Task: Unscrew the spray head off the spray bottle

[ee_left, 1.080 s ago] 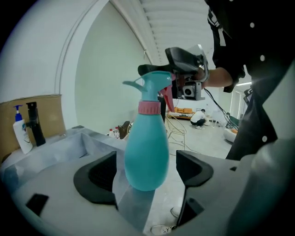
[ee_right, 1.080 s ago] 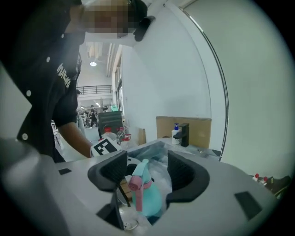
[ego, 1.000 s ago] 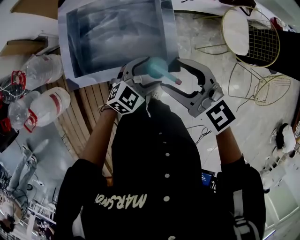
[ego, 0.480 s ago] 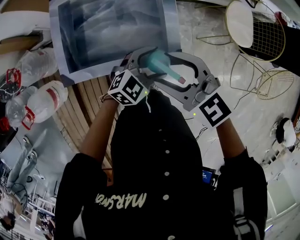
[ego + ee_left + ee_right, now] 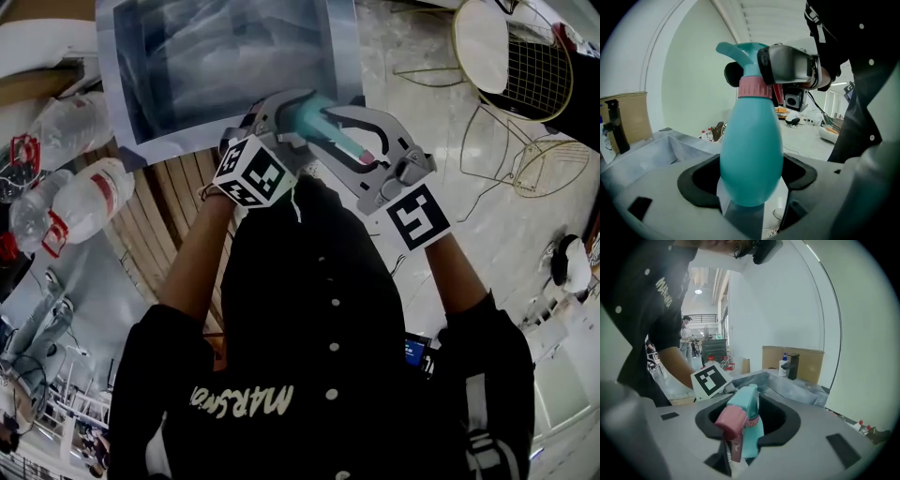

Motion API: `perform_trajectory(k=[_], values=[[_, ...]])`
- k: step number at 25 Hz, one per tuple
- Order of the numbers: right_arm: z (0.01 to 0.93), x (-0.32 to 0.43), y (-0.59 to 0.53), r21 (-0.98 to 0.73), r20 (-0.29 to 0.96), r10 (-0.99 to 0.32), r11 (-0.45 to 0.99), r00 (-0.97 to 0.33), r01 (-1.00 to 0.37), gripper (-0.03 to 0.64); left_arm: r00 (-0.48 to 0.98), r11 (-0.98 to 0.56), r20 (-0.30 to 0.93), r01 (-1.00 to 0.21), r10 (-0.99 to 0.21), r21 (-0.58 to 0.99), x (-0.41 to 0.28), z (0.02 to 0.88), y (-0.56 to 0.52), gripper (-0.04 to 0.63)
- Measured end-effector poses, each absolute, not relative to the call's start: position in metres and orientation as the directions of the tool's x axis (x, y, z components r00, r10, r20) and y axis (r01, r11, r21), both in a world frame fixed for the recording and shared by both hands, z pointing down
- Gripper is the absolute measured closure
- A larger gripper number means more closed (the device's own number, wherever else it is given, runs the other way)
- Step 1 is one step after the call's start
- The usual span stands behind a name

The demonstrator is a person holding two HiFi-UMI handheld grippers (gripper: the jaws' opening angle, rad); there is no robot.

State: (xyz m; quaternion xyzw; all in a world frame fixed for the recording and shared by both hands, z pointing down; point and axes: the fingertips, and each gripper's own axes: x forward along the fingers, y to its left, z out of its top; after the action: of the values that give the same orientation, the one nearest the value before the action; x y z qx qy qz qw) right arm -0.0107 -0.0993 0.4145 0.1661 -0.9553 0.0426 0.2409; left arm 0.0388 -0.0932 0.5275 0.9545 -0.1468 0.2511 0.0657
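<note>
In the head view the teal spray bottle [image 5: 312, 116] is held in the air over the table edge, its pink nozzle [image 5: 365, 157] pointing right. My left gripper [image 5: 286, 111] is shut on the bottle's rounded body [image 5: 751, 150]. A pink collar [image 5: 755, 86] sits under the teal spray head [image 5: 739, 50]. My right gripper [image 5: 343, 141] has just been closing, and its pads now press on both sides of the spray head [image 5: 746, 404], with the nozzle [image 5: 730, 420] sticking out toward the camera. The bottle's neck is partly hidden behind the right jaws.
A grey shiny sheet [image 5: 225, 56] covers the wooden slatted table [image 5: 178, 211] ahead. Several clear plastic bottles [image 5: 89, 211] lie at the left. Wire chairs [image 5: 506, 66] stand on the marble floor at the right. A black pump bottle [image 5: 792, 365] stands by cardboard [image 5: 808, 363].
The right gripper has come down and left onto the bottle's top, and its jaws have narrowed round the spray head. The left gripper has kept the bottle nearly still.
</note>
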Motion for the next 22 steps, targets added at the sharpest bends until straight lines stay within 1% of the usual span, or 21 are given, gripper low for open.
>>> perform_trajectory(k=[3,5,7,9,11,12,15,18,20,22], values=[[0.414,-0.011,-0.098,0.011,0.459,-0.253,0.96,-0.852,-0.279,0.466,0.833,-0.949,0.497,-0.309,-0.243,0.054,0.039,0.527,-0.093,0.193],[0.413,-0.012,-0.095,0.021,0.445,-0.192,0.979,-0.875,-0.204,0.468,0.834,-0.951,0.497,-0.306,-0.242,0.05,0.039,0.527,-0.093,0.193],[0.411,-0.014,-0.091,0.026,0.418,-0.095,0.995,-0.903,-0.092,0.468,0.834,-0.954,0.499,-0.297,-0.237,0.044,0.039,0.527,-0.093,0.193],[0.41,-0.014,-0.086,0.027,0.385,0.033,0.999,-0.922,0.047,0.469,0.836,-0.959,0.5,-0.281,-0.224,0.039,0.039,0.527,-0.091,0.193],[0.408,-0.011,-0.081,0.019,0.352,0.165,0.983,-0.921,0.184,0.469,0.841,-0.963,0.498,-0.265,-0.211,0.039,0.04,0.527,-0.09,0.193],[0.408,-0.011,-0.081,0.003,0.338,0.21,0.974,-0.917,0.225,0.468,0.842,-0.963,0.497,-0.265,-0.211,0.042,0.041,0.527,-0.09,0.193],[0.407,-0.013,-0.083,-0.041,0.339,0.256,0.965,-0.905,0.258,0.464,0.837,-0.959,0.5,-0.279,-0.221,0.044,0.039,0.527,-0.092,0.193],[0.414,-0.011,-0.086,-0.089,0.381,0.24,0.971,-0.893,0.223,0.45,0.836,-0.958,0.501,-0.284,-0.226,0.043,0.039,0.527,-0.093,0.193],[0.42,-0.005,-0.085,-0.097,0.423,0.218,0.976,-0.88,0.195,0.388,0.835,-0.958,0.502,-0.284,-0.225,0.043,0.039,0.526,-0.093,0.193],[0.421,0.005,-0.085,-0.099,0.442,0.174,0.985,-0.88,0.145,0.352,0.834,-0.958,0.504,-0.285,-0.225,0.043,0.039,0.527,-0.092,0.193]])
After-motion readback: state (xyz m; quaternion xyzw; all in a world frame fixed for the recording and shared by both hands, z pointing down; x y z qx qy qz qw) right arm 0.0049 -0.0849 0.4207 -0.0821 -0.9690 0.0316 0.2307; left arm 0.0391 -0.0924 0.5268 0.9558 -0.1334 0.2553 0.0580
